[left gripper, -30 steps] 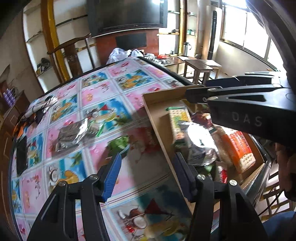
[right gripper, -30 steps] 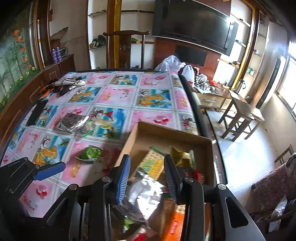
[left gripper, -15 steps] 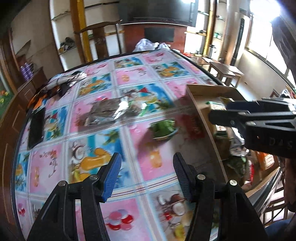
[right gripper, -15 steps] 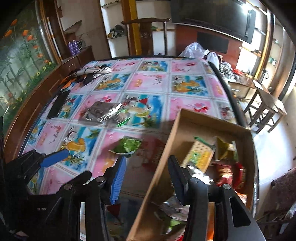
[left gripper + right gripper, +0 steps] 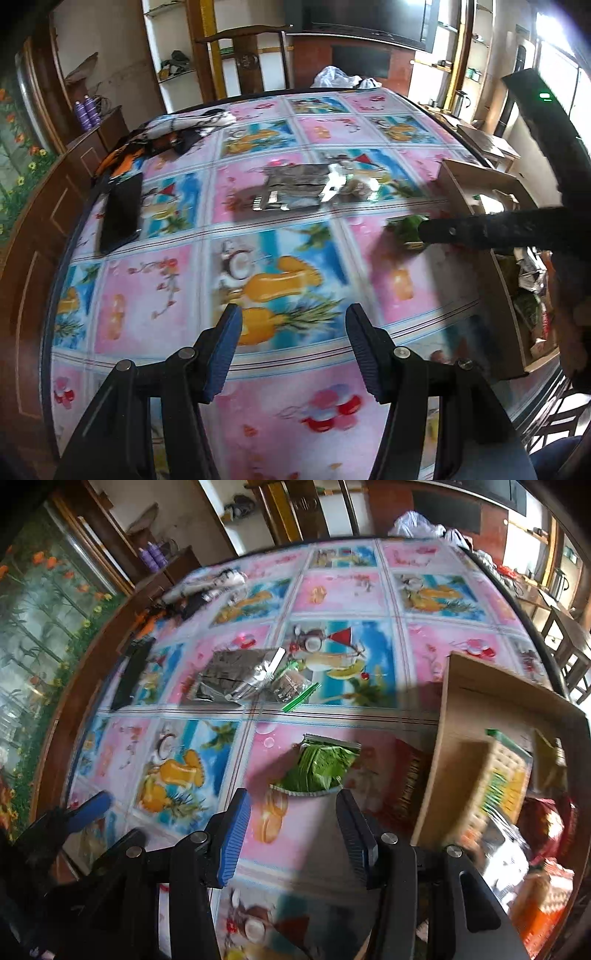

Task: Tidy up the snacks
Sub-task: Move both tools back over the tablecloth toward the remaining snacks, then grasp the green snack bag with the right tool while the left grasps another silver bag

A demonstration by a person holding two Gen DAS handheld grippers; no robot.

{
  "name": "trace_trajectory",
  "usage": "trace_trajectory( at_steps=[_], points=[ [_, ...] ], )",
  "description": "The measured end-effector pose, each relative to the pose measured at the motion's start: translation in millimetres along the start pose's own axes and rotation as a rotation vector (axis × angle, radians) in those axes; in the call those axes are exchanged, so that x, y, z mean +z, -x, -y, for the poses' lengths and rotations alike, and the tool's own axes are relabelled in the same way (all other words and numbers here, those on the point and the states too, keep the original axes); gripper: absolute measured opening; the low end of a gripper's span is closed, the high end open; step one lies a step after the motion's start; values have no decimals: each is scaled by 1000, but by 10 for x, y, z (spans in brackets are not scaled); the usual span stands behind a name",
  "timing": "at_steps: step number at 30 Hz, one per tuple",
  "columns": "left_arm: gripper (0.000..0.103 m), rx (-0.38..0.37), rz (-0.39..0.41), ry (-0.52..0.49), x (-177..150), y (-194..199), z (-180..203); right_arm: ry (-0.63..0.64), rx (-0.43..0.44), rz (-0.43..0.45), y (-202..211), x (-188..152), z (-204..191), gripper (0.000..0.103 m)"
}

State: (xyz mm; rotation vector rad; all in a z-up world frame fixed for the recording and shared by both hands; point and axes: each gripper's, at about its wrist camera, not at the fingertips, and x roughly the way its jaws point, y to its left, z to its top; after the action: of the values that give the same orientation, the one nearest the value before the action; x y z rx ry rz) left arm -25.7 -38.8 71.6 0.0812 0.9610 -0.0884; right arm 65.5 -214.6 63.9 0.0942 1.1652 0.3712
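both claws spread and empty: right claw (image 5: 291, 812) just short of the crinkly green packet (image 5: 319, 768), which lies flat on the glossy counter (image 5: 332, 590) beside the cardboard box (image 5: 458, 709); left claw (image 5: 293, 332) over counter.

The tablecloth (image 5: 332, 590) is a grid of pink and blue squares printed with orange fruit, coconuts and palm leaves. A green packet (image 5: 319, 766) with a silvery edge lies on a pink square. Farther off, a silver-grey foil bag (image 5: 236, 675) sits beside a clear packet with a green strip (image 5: 295, 690). The cardboard box (image 5: 443, 738) is plain brown, holding a yellow-and-green checked packet (image 5: 506, 779). A black slab (image 5: 120, 212) lies on the tablecloth's left edge.
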Motion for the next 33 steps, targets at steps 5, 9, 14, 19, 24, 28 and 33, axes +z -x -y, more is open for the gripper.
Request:
trace_trajectory(
  at_steps=[5, 9, 14, 19, 24, 28, 33],
  points=[
    [57, 44, 10, 3, -33, 49, -208, -12, -50, -21, -274, 172, -47, 52],
    [58, 68, 21, 0, -49, 75, -321, -30, -106, -47, -442, 217, -18, 47],
    [58, 72, 22, -1, -47, 63, -383, -12, -144, -31, -429, 208, -56, 41],
    [57, 61, 19, -11, -18, 17, -370, 2, -132, -33, -405, 123, -86, 27],
    [57, 39, 12, -27, 32, -42, -310, 17, -89, -44, -361, -62, -183, 27],
    [57, 17, 5, -44, 208, -119, -334, 26, -47, -61, -314, -228, -253, 27],
    [57, -25, -3, -61, 761, -346, -403, 40, 2, -81, -243, -423, -281, 27]
  ],
)
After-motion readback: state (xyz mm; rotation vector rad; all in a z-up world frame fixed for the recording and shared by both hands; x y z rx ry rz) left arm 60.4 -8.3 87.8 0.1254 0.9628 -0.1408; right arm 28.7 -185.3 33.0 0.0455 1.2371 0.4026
